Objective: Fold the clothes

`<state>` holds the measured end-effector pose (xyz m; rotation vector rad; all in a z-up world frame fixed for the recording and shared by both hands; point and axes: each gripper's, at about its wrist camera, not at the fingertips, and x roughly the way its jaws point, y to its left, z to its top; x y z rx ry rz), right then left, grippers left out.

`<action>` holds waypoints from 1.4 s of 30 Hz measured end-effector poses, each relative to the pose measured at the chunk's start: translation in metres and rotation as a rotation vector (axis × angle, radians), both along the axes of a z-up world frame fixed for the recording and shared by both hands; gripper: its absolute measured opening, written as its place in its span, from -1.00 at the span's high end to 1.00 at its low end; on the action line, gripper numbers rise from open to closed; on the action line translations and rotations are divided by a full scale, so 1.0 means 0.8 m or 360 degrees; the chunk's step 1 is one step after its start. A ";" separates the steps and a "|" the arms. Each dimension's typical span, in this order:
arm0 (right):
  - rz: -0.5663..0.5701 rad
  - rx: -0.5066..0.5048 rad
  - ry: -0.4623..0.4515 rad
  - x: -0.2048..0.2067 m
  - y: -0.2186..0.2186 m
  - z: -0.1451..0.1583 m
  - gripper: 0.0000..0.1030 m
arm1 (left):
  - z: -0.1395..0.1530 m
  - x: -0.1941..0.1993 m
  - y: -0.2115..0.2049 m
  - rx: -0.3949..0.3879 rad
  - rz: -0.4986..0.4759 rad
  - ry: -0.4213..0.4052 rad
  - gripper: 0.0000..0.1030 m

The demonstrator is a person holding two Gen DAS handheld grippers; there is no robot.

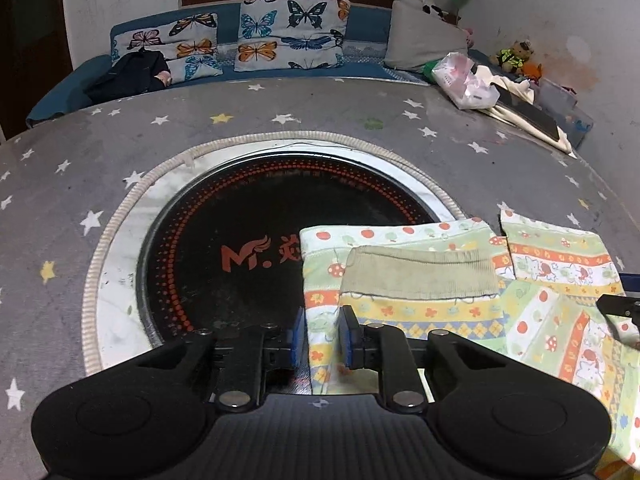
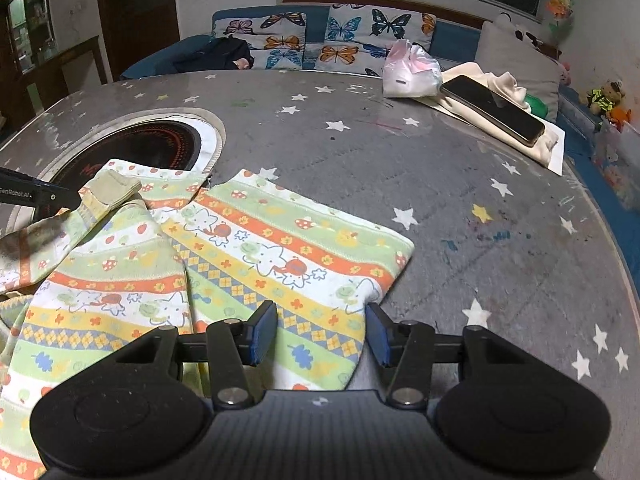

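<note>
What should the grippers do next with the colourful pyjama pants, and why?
Probably close the right hand-held gripper on the pants leg edge. Its jaws stand open with the hem lying between them, while the left hand-held gripper has cloth between much narrower jaws near the beige waistband. With both sides held, the leg could be lifted and folded over.

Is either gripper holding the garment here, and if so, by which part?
The left gripper straddles the patterned garment's near-left edge; firm pinch cannot be told. The right gripper is open, holding nothing.
</note>
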<state>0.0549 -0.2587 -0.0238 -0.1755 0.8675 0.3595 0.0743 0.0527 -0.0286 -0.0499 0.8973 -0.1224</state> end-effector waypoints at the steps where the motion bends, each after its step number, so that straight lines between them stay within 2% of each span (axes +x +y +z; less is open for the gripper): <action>1: 0.0004 -0.0003 0.0000 0.001 0.001 0.000 0.05 | 0.000 0.001 -0.001 -0.0002 -0.0001 -0.0003 0.61; 13: 0.0020 -0.0031 -0.0005 0.007 0.007 0.000 0.05 | -0.002 0.015 0.006 -0.0037 0.0083 -0.0037 0.60; 15: 0.0024 -0.0038 -0.0006 0.007 0.008 0.000 0.05 | -0.004 0.017 0.007 -0.0045 0.0073 -0.0037 0.64; 19: 0.0047 -0.0068 -0.0012 0.008 0.012 0.001 0.05 | -0.006 0.017 0.002 -0.0021 0.0033 -0.0044 0.88; 22: 0.0066 -0.0088 -0.0017 0.010 0.017 0.002 0.06 | -0.006 0.018 0.007 -0.0031 0.0081 -0.0038 0.90; 26: 0.0093 -0.0093 -0.0028 0.019 0.029 0.001 0.06 | -0.005 0.015 0.012 0.0032 0.0147 -0.0059 0.94; 35: 0.0218 -0.0093 -0.0077 0.058 0.097 -0.002 0.06 | -0.004 0.021 0.057 0.0176 0.0308 -0.0120 0.95; 42: 0.0327 -0.0100 -0.0131 0.095 0.168 -0.011 0.04 | -0.005 0.036 0.101 0.0229 0.0427 -0.0129 0.95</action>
